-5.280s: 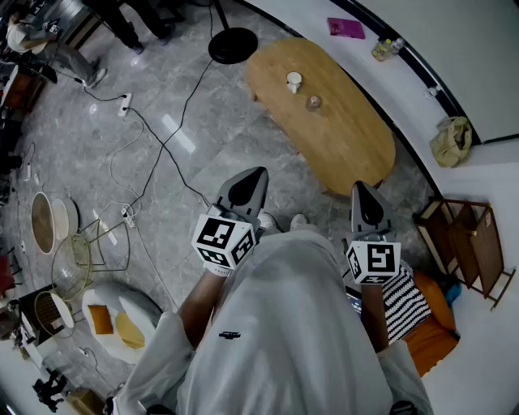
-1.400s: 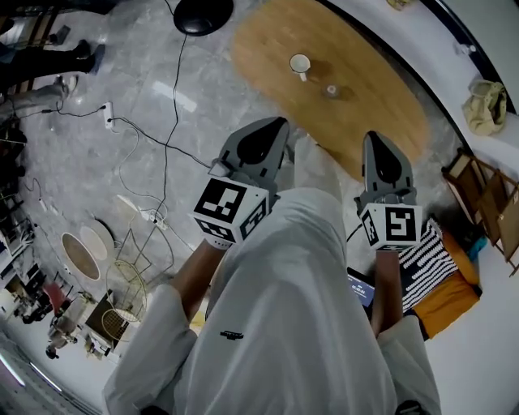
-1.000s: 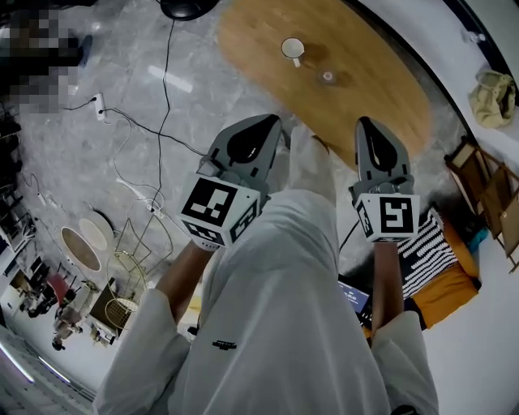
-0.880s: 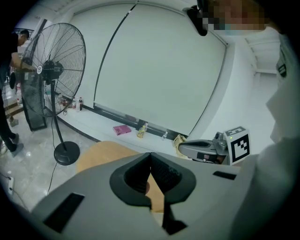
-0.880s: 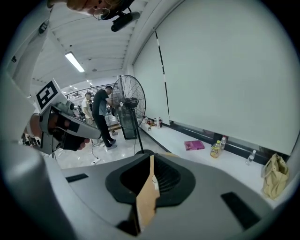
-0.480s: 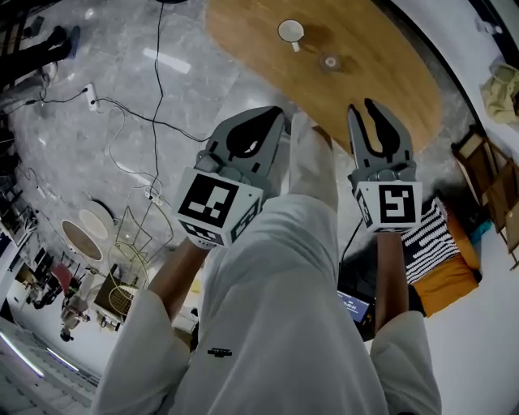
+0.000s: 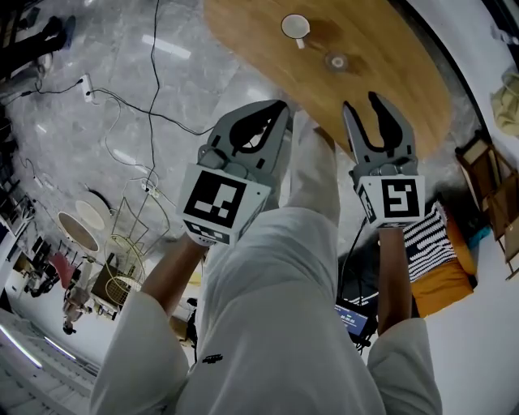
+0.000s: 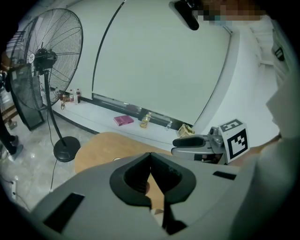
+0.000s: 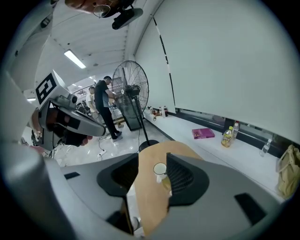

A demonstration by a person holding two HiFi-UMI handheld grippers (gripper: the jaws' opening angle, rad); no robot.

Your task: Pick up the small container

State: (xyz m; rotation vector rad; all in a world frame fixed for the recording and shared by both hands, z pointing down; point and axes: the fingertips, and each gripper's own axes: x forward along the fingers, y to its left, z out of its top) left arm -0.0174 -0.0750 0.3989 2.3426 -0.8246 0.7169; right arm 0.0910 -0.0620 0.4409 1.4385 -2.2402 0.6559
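Over on the left, the left gripper (image 7: 280,107) is hovering out in front of the person, above the near edge of the bench (image 7: 389,89). Its fingers (image 8: 118,178) are clenched tip to tip and gripping nothing at all. Moving right along the wooden top, a white cup (image 7: 295,25) is sitting towards the far end. The small container (image 7: 335,61), which I'm taking to be that little clear pot, is standing just beside it, upright and untouched. Further right, the right gripper (image 7: 363,109) is lining up on that pair. Its fingers have just been opening and are now standing apart, released, with nothing between them. Through that gap in the right gripper view, the cup (image 9: 160,168) is showing well ahead on the bench. So the pick-up is barely getting going, and both grippers are well apart from the container. By my reckoning the whole job is still waiting: closing in, bringing the open fingers around the container, squeezing, and lifting it clear.
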